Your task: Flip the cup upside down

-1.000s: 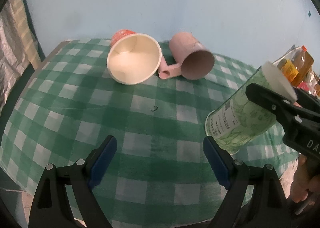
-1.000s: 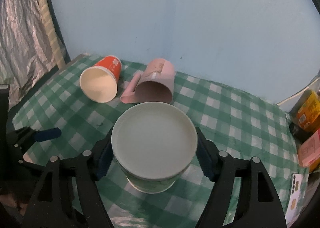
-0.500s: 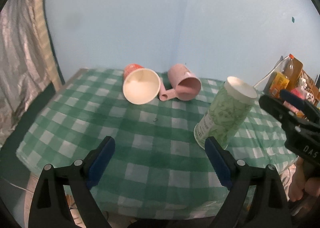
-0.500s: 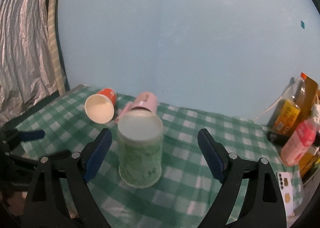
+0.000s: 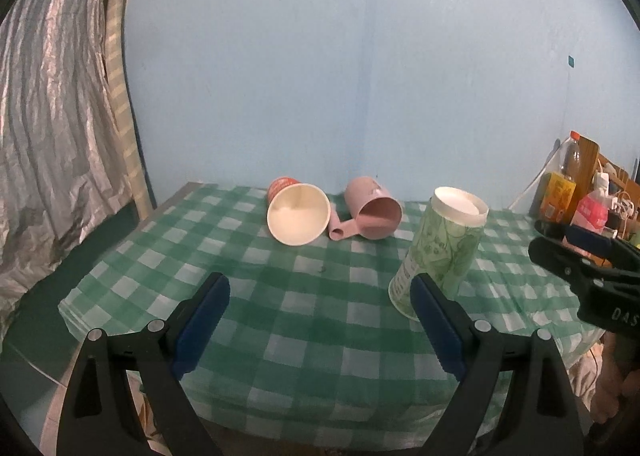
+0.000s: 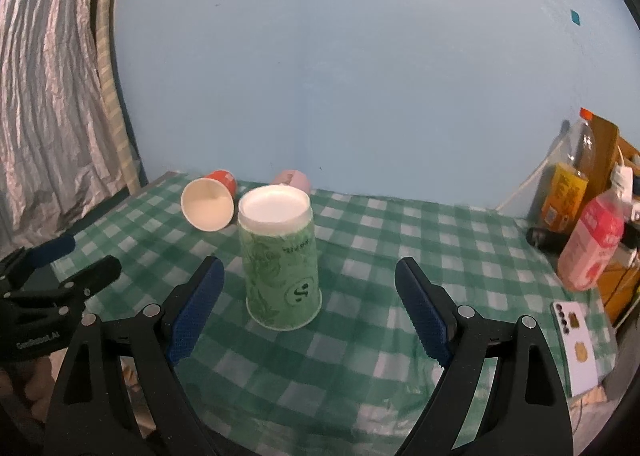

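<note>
A green patterned paper cup stands upside down on the green checked tablecloth, its white base up; it also shows in the left wrist view. My right gripper is open and empty, drawn back in front of the cup. My left gripper is open and empty, left of the cup near the table's front edge. The right gripper shows at the right edge of the left wrist view.
An orange paper cup and a pink mug lie on their sides at the back of the table. Bottles and a carton stand at the right edge. A phone lies at the front right. A silver curtain hangs on the left.
My right gripper set the green cup down upside down, opened and pulled back. My left gripper also drew back from the table.
</note>
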Tool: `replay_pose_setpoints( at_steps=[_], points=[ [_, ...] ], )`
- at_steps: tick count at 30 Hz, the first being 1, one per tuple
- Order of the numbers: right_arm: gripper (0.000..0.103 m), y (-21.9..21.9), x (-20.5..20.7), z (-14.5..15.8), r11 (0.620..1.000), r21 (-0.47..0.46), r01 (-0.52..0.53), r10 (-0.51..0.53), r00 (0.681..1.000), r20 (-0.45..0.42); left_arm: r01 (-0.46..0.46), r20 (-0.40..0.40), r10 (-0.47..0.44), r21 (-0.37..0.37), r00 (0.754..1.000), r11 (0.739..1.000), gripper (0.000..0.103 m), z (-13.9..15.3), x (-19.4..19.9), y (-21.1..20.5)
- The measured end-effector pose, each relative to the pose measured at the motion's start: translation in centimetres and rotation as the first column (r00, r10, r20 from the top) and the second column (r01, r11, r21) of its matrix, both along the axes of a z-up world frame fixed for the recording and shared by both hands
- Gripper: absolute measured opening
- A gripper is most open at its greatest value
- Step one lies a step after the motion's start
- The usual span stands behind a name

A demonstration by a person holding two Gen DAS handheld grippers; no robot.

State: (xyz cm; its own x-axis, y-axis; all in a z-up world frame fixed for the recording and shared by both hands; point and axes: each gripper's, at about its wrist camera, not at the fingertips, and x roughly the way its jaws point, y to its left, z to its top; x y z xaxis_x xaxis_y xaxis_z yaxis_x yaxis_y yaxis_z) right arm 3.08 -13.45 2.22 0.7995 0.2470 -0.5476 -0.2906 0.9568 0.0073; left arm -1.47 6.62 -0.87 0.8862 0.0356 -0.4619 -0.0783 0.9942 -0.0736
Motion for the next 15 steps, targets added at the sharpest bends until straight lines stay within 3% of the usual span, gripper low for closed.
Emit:
replay_pose_setpoints(
  at_steps=[2,4,15],
  points=[
    [0.087,-0.1,-0.3,-0.1,1.0,0.004,-0.002,0.002,1.0,0.0,-0.009,0.03,0.009,0.007,1.0,1.0,0.095,0.1,-0.5,-0.2],
    [0.087,-0.3,-0.6,-0.2,1.0,0.005,0.006,-0.006,1.0,0.002,-0.009,0.051,0.009,0.011,0.999,1.0,0.103,0.2,-0.8,-0.3],
    [0.087,-0.6,-0.6,-1.2,1.0,0.023,0.016,-0.015,0.999,-0.031,-0.023,0.11,0.015,0.073,0.994,0.997,0.103,0.7,-2.1,-1.7]
  ],
)
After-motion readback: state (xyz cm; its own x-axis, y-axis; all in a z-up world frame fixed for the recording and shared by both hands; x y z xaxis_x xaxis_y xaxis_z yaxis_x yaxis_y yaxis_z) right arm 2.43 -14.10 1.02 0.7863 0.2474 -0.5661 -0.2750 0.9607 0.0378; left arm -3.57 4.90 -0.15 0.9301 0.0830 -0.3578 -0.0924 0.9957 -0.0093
